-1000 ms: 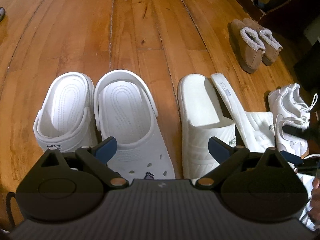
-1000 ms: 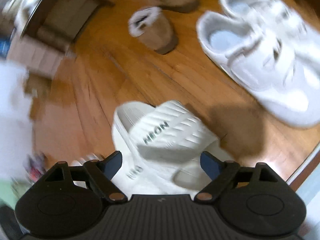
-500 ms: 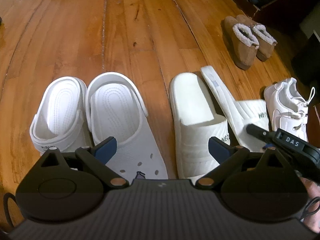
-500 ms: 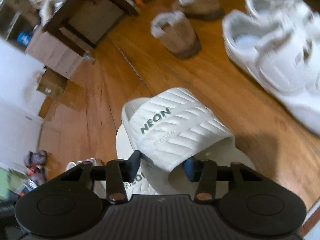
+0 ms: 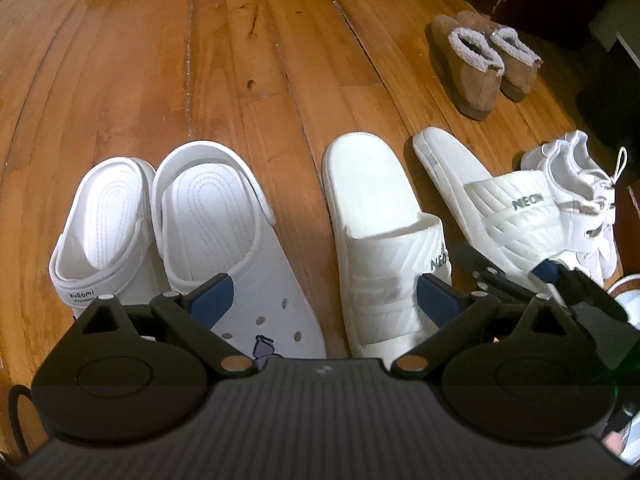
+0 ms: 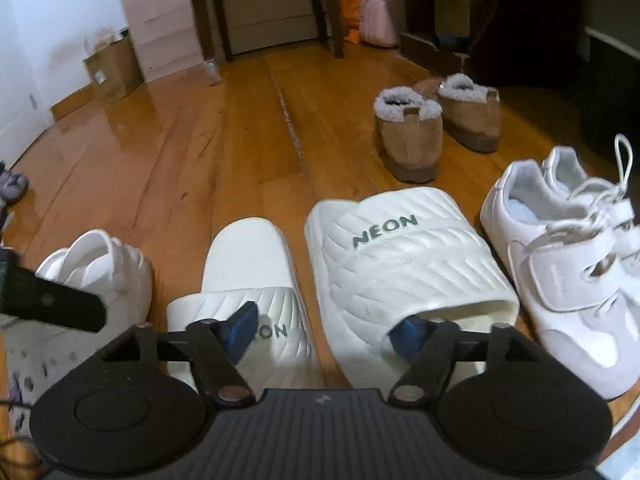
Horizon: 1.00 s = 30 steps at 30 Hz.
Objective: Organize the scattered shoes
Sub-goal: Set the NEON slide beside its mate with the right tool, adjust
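Two white clogs (image 5: pixel 104 216) (image 5: pixel 216 216) stand side by side on the wood floor at the left. To their right lie two white NEON slides, the left one (image 5: pixel 380 220) (image 6: pixel 248 264) and the right one (image 5: pixel 508 216) (image 6: pixel 400 256), flat and a little apart. My left gripper (image 5: pixel 324 292) is open above the gap between clog and left slide, holding nothing. My right gripper (image 6: pixel 326 330) (image 5: pixel 508 264) is opening over the toes of both slides; one fingertip sits at the right slide's strap edge, not pressing on it.
White sneakers (image 5: pixel 576 184) (image 6: pixel 560 248) stand right of the slides. Brown fur-lined slippers (image 5: pixel 476 64) (image 6: pixel 412 132) sit farther back. At the far end are table legs (image 6: pixel 328 12), a white drawer unit (image 6: pixel 160 12), a cardboard box (image 6: pixel 116 64) and a pink bag (image 6: pixel 380 16).
The right gripper shut on the right NEON slide, turned it from leaning on its edge to lying flat beside its mate, then let go. The left gripper has barely shifted.
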Available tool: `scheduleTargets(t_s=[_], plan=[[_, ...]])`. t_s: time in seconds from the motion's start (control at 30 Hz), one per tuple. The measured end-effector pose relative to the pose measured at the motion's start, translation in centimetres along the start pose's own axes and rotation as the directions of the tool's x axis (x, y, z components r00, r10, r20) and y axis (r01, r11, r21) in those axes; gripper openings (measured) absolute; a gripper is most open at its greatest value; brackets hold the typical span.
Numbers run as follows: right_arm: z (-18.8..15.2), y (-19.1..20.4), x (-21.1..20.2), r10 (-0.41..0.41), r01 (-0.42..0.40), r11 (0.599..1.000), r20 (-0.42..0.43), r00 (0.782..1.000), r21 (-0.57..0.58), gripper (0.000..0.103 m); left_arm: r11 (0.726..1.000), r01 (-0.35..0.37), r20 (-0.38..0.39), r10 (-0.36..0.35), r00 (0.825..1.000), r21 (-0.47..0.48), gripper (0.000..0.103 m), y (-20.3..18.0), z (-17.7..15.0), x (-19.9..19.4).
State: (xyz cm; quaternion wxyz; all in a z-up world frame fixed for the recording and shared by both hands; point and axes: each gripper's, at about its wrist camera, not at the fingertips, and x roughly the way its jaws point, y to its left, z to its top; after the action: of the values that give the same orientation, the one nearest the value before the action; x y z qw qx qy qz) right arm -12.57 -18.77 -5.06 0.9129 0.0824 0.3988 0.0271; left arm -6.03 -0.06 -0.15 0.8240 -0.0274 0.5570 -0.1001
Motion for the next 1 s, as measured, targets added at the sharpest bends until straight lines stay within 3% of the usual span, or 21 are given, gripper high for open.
scheduleTargets(t_s=[0.03,0.1,0.2,0.27,0.33,0.37,0.4,0.47,0.53,0.6,0.67,0.73,0.8,0.83,0.87,0.9,1.0], plan=[[0.0,-0.5,-0.5,0.039,-0.039,0.999,0.004,0.999,0.036,0.089,1.000,0.010,-0.001,-0.009,1.000,0.013,0.099,-0.1,0.0,-0.1],[-0.4,-2.2,-0.7,0.113,-0.114,0.984,0.016,0.994,0.140,0.091,0.996,0.084,-0.007,-0.084,0.996,0.023,0.099,-0.2,-0.1,0.1],[-0.7,-5.0,-0.9,0.200,-0.202,0.921,0.040,0.979,0.333,0.095,0.982,0.190,-0.028,-0.190,0.981,-0.001,0.099,-0.1,-0.2,0.4],[-0.8,-8.2,-0.8,0.283,-0.284,0.782,0.089,0.955,0.555,0.097,0.975,0.220,-0.040,-0.220,0.975,-0.019,0.099,-0.2,-0.1,0.7],[-1.0,-10.7,-0.6,0.335,-0.332,0.632,0.139,0.932,0.700,0.101,0.979,0.201,-0.049,-0.202,0.978,-0.024,0.099,-0.4,-0.2,1.1],[-1.0,-11.6,-0.4,0.341,-0.322,0.576,0.136,0.930,0.751,0.102,0.981,0.191,-0.053,-0.193,0.980,-0.026,0.099,-0.5,-0.3,1.3],[-0.9,-12.0,-0.3,0.336,-0.298,0.564,0.115,0.935,0.770,0.102,0.983,0.183,-0.056,-0.184,0.981,-0.023,0.099,-0.6,-0.3,1.4],[0.1,-11.5,-0.5,0.252,-0.156,0.656,-0.019,0.967,0.739,0.102,0.988,0.154,-0.063,-0.154,0.986,-0.014,0.099,-0.9,-0.4,1.7],[0.3,-11.0,-1.0,0.247,-0.150,0.675,-0.030,0.969,0.722,0.102,0.989,0.146,-0.058,-0.146,0.988,0.002,0.099,-1.4,-0.5,1.9],[-0.1,-11.0,-1.3,0.311,-0.216,0.626,0.014,0.950,0.750,0.102,0.985,0.171,-0.061,-0.170,0.984,0.019,0.099,-1.9,-0.5,2.1],[-0.8,-11.6,-1.6,0.393,-0.305,0.517,0.095,0.915,0.800,0.102,0.978,0.206,-0.079,-0.202,0.976,0.044,0.099,-3.0,-0.9,2.7],[-1.1,-12.0,-1.4,0.424,-0.316,0.453,0.110,0.899,0.834,0.102,0.977,0.205,-0.087,-0.200,0.976,0.056,0.099,-3.7,-1.0,3.1],[-0.9,-11.7,-1.6,0.396,-0.259,0.495,0.050,0.917,0.830,0.102,0.978,0.197,-0.087,-0.191,0.978,0.067,0.099,-4.2,-1.1,3.3],[-0.5,-11.1,-2.1,0.340,-0.202,0.567,-0.004,0.940,0.799,0.102,0.978,0.196,-0.085,-0.189,0.978,0.074,0.099,-4.5,-1.1,3.3],[-0.2,-10.5,-2.6,0.306,-0.177,0.613,-0.025,0.952,0.770,0.102,0.977,0.197,-0.085,-0.190,0.978,0.083,0.099,-4.7,-1.2,3.4],[-0.2,-10.2,-2.8,0.307,-0.182,0.620,-0.023,0.952,0.763,0.102,0.976,0.198,-0.086,-0.191,0.978,0.094,0.099,-5.0,-1.3,3.4],[-0.7,-10.1,-3.2,0.384,-0.273,0.529,0.060,0.922,0.804,0.102,0.968,0.200,-0.093,-0.187,0.978,0.150,0.099,-6.4,-1.5,4.0]])
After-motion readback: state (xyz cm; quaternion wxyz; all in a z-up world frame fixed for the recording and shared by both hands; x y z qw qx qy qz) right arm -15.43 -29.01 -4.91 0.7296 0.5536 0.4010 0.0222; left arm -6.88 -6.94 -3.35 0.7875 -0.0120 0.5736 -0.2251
